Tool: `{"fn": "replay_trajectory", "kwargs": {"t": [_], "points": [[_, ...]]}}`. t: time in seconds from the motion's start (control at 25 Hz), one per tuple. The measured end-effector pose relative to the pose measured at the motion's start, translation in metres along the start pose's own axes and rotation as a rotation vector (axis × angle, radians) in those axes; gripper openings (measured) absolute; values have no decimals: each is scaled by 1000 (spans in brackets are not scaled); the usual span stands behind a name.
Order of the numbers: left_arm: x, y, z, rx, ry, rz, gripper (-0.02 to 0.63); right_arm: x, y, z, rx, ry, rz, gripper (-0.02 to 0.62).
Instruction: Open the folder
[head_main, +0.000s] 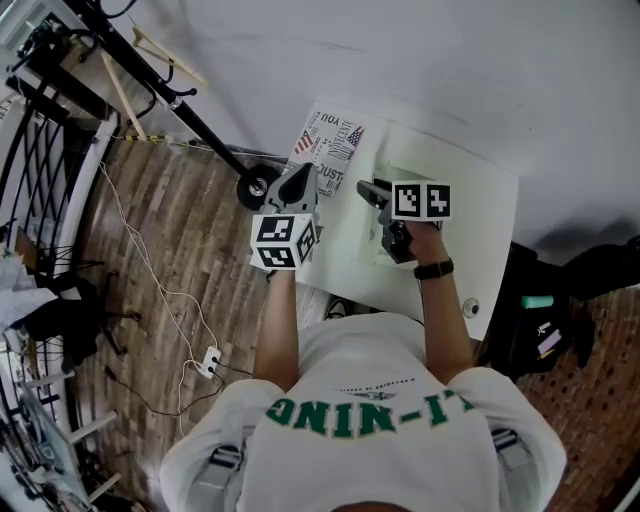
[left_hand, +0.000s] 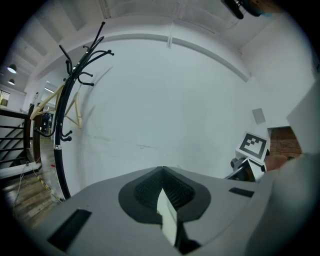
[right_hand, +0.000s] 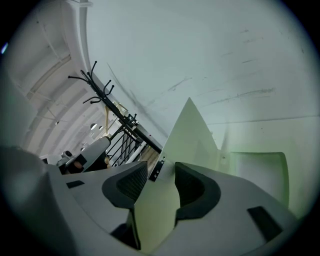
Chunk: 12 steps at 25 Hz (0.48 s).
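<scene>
Toward the table's (head_main: 485, 195) left edge, the left gripper (left_hand: 163, 172) pinched a thin pale sheet (left_hand: 167, 215), probably to steady it. The right gripper (right_hand: 161, 167) had its jaws apart around the raised cover (right_hand: 192, 132) of the folder (right_hand: 260, 172) lying mid-table, seemingly freeing it.

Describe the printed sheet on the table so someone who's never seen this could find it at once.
Find the white table in front of the person. At its corner nearest the black coat stand's round base, just past the left gripper, lies the printed sheet. It alone carries bold black lettering and a stars-and-stripes flag; the folder beside it is plain and pale.
</scene>
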<state>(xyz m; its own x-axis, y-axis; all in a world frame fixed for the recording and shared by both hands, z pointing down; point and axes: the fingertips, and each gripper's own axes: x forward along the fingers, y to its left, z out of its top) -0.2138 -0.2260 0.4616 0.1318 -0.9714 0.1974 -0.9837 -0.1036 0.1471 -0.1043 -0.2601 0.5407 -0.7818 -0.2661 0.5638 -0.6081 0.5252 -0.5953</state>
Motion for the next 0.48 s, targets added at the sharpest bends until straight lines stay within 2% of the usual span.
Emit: {"fn": "replay_trajectory", "kwargs": {"t": [0.12, 0.28, 0.48], "points": [[-2, 7, -3, -15, 2, 16, 14, 11, 5, -1, -32, 8, 24, 196], [-7, 16, -6, -26, 9, 45, 14, 24, 9, 0, -11, 15, 42, 201], [-15, 43, -17, -50, 27, 99, 14, 58, 25, -5, -45, 71, 69, 220]]}}
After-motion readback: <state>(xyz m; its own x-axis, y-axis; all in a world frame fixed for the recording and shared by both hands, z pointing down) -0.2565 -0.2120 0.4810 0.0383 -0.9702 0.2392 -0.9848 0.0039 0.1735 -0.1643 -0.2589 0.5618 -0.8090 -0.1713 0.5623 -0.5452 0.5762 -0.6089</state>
